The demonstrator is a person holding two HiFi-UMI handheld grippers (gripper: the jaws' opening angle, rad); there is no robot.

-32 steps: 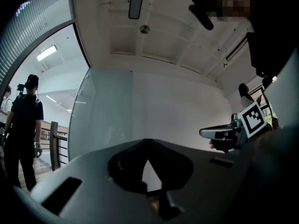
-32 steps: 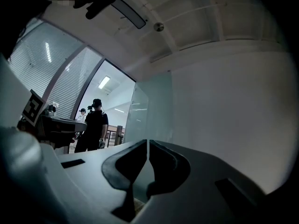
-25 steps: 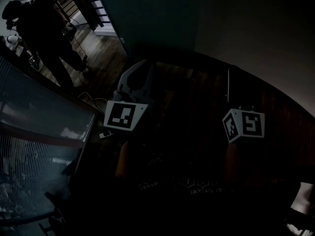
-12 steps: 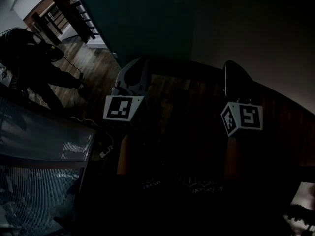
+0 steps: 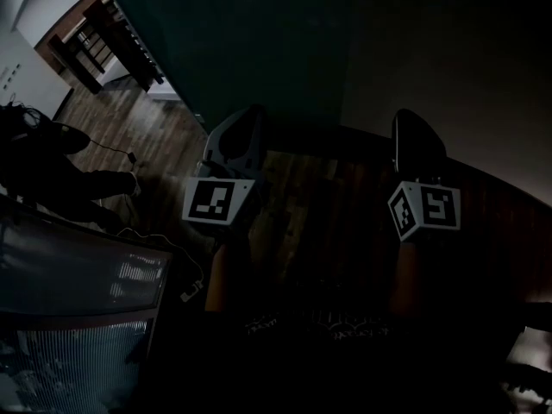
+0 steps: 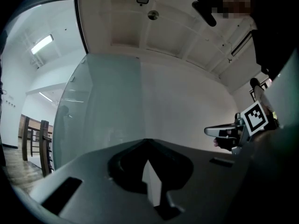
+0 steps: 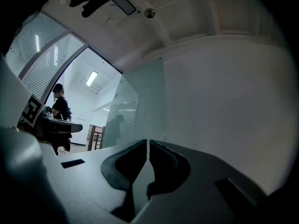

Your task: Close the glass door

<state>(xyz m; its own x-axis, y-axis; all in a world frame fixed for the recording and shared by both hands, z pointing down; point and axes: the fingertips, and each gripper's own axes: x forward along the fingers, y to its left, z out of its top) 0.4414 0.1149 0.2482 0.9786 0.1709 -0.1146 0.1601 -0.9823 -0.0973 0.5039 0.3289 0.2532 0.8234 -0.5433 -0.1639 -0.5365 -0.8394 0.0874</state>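
Observation:
The glass door (image 5: 259,50) is a tall greenish frosted panel straight ahead, also seen in the left gripper view as the glass door (image 6: 103,106) and in the right gripper view as the glass door (image 7: 140,101). Both grippers are held level and point at it without touching it. My left gripper (image 5: 253,112) faces the panel's edge; its jaws (image 6: 147,141) meet at the tips with nothing between them. My right gripper (image 5: 404,117) faces the plain white wall (image 7: 224,101) beside the door; its jaws (image 7: 148,141) are shut and hold nothing.
A person (image 5: 52,171) in dark clothes stands on the wooden floor (image 5: 129,128) at the left, near a desk and window blinds (image 5: 78,352). A stair railing (image 5: 103,33) lies beyond the door opening. The head view is very dark.
Both grippers have moved forward, closer to the glass door and wall. In the head view the person has slid to the left edge, and more floor and railing show.

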